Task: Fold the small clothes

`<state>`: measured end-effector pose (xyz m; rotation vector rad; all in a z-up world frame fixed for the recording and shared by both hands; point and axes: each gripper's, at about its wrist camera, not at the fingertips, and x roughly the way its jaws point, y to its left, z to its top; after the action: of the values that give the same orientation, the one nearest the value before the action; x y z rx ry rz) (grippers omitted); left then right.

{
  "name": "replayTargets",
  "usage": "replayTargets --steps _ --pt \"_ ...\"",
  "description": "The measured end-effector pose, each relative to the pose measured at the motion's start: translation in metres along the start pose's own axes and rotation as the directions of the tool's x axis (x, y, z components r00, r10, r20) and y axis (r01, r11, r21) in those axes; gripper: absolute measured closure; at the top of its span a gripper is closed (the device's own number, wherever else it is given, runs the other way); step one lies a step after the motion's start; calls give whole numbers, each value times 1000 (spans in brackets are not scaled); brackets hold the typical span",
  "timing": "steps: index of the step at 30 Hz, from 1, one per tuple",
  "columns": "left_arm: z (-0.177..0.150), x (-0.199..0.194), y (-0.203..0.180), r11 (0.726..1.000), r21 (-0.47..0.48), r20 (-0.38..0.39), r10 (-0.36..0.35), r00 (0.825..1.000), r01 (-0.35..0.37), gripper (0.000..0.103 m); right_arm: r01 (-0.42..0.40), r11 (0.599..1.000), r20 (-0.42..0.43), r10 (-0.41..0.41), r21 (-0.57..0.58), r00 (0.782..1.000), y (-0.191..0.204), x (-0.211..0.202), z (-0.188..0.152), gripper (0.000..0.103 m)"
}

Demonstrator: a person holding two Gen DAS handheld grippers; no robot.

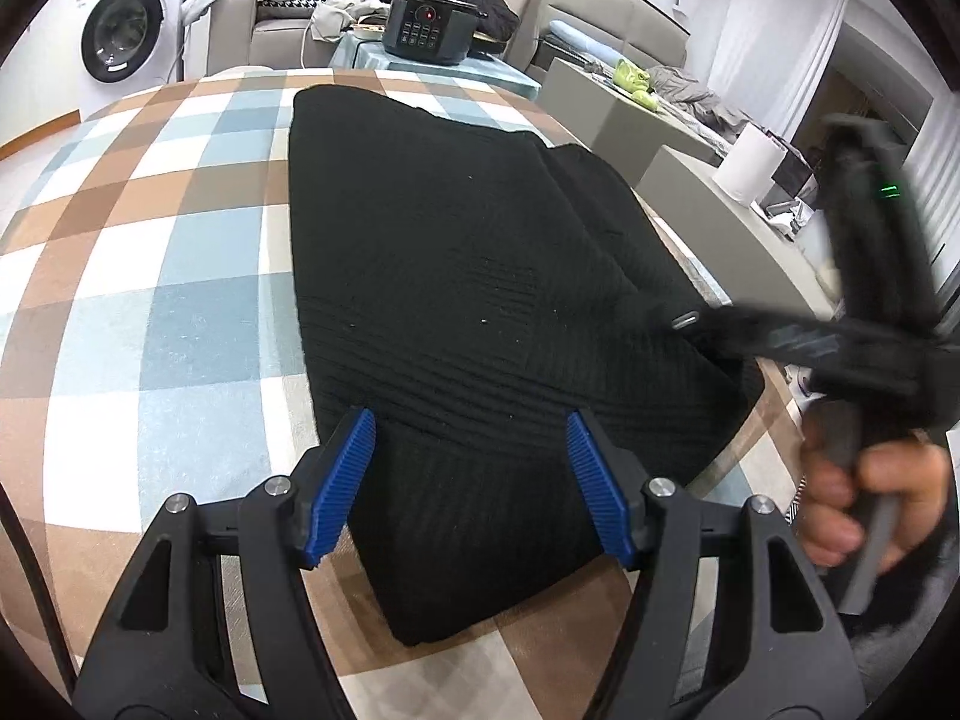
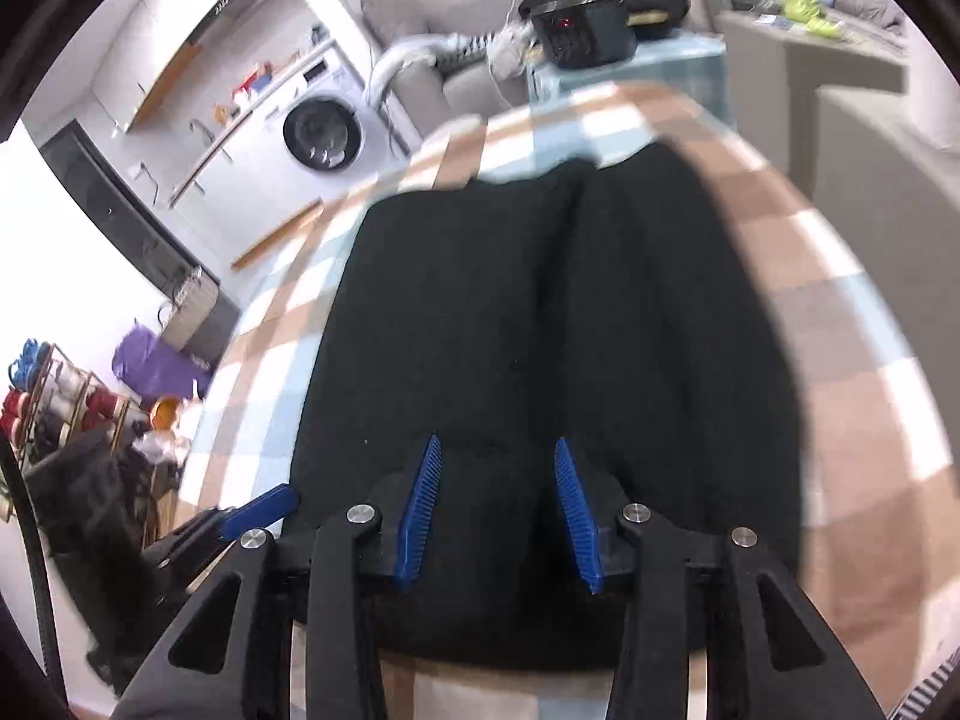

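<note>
A black knitted garment [image 1: 456,276] lies partly folded on a checked tablecloth [image 1: 150,276]. My left gripper [image 1: 471,444] is open above the garment's near end, with its blue pads [image 1: 348,480] apart and empty. My right gripper [image 2: 495,474] is open over the same garment [image 2: 540,324], with nothing between its pads. In the left wrist view the right gripper [image 1: 684,321] comes in blurred from the right edge, held by a hand [image 1: 864,498], its tip at the garment's right side. One blue pad of the left gripper [image 2: 258,513] shows low at the left of the right wrist view.
A black cooker [image 1: 429,24] stands on a small table behind the checked table. A washing machine [image 1: 123,30] is at far left. Grey sofas with clothes [image 1: 678,84] and a white paper roll [image 1: 753,162] are at right. A shelf of coloured items [image 2: 54,396] stands at left.
</note>
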<state>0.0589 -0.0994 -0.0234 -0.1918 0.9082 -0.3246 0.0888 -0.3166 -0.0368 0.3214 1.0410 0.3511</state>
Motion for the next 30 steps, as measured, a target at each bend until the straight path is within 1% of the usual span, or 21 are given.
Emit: replayTargets --steps 1,3,4,5,6,8,10,12,14,15,16,17,18,19,21,22,23,24,25,27,30 --pt "0 -3 2 1000 -7 4 -2 1000 2 39 6 1000 -21 -6 -11 1000 3 9 -1 64" --pt "1 -10 7 1000 -23 20 -3 1000 3 39 9 999 -61 -11 -40 998 5 27 -2 85" --pt "3 -13 9 1000 -31 30 1 1000 -1 39 7 998 -61 -11 -69 998 9 31 -3 98" --pt "5 -18 11 999 -37 40 3 999 -1 39 10 995 -43 -14 -103 999 16 24 -3 98" --pt "7 -22 12 999 -40 51 -2 999 4 39 -12 991 7 13 -132 1000 24 7 0 99" --pt "12 -25 13 999 -37 66 -10 998 13 33 -24 988 54 33 -154 998 32 -22 4 99" --pt "15 -19 11 999 -27 63 -18 998 19 33 64 981 61 -54 -184 997 32 -29 2 98" --pt "13 -7 7 1000 -14 20 -6 1000 6 33 166 967 1 -169 -195 986 18 -6 -3 98" --pt "9 0 3 1000 -2 -8 -2 1000 2 33 187 970 -59 -198 -155 978 1 14 -7 90" --pt "6 3 2 1000 5 -20 1 1000 -1 33 160 979 -66 -169 -124 983 -6 14 -10 88" --pt "3 4 1 1000 8 -27 1 1000 -1 33 123 988 -59 -129 -97 990 -11 7 -12 81" --pt "1 6 1 1000 8 -35 1 999 -1 33 75 995 -54 -79 -73 995 -16 -1 -14 69" --pt "-1 9 0 1000 5 -46 -2 999 3 33 28 998 -44 -31 -60 999 -21 -10 -19 63" --pt "-2 12 0 1000 5 -54 -2 999 3 33 9 998 -34 -11 -59 999 -25 -18 -24 60" --pt "-3 18 -2 1000 4 -66 9 998 -8 33 -23 996 -46 19 -86 999 -29 -25 -39 60" --pt "-3 21 -2 1000 3 -71 11 997 -11 33 -26 994 -51 20 -105 998 -30 -26 -46 66" --pt "-3 23 -1 1000 0 -77 11 997 -11 33 -1 992 -49 -6 -129 999 -31 -25 -52 86" --pt "-3 24 0 1000 -10 -79 9 997 -10 33 49 989 -70 -60 -140 996 -33 -21 -57 91" --pt "-2 24 2 1000 -19 -74 6 997 -7 33 49 990 -89 -61 -135 994 -34 -18 -58 91" --pt "2 26 8 999 -48 -66 -5 998 2 33 50 991 -69 -59 -127 996 -36 -28 -55 91" --pt "13 34 16 995 -99 -50 -28 998 23 33 47 993 43 -43 -106 998 -38 -52 -49 83"
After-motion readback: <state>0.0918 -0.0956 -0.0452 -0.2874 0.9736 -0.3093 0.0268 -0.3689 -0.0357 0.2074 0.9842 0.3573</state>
